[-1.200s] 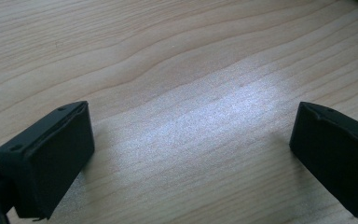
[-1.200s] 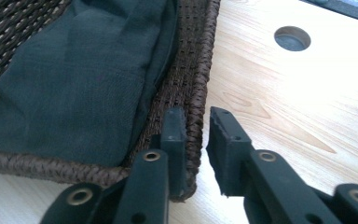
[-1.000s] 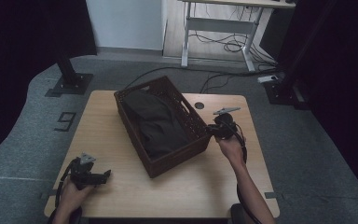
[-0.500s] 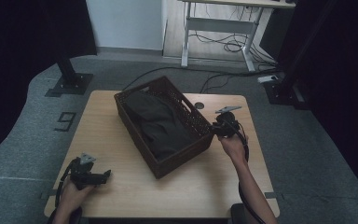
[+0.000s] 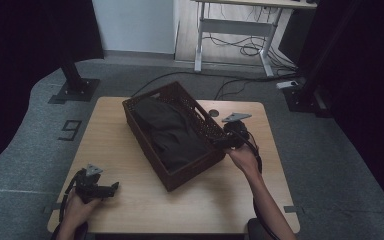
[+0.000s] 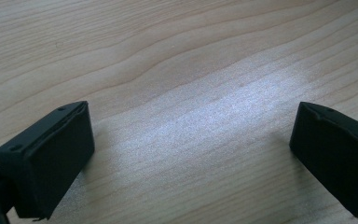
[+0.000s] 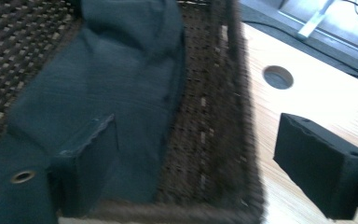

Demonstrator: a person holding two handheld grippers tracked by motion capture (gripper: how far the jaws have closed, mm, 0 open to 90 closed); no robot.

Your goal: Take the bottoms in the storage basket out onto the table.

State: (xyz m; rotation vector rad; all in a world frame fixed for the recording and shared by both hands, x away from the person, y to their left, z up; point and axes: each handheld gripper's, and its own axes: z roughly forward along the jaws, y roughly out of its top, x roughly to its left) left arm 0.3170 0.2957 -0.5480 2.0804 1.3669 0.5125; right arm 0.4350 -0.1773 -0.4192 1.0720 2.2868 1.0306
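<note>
Item: dark garment (image 5: 172,132) in wicker basket (image 5: 210,129), counter (image 5: 130,190) centre. My right hand-held gripper (image 5: 219,142) at basket's 3 o'clock wall, jaws just opened, spread astride rim (release step, I judge). Left hand-held gripper (image 5: 114,186) spread, idle, 7 o'clock. Next: lift right clear.

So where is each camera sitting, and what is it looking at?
High view: above the table, looking down; both forearms and grippers show.
Left gripper view: on the left gripper, facing bare tabletop; open jaws.
Right gripper view: on the right gripper, facing the basket with dark cloth; jaws just opened.
Shared: basket in high and right gripper views.
</note>
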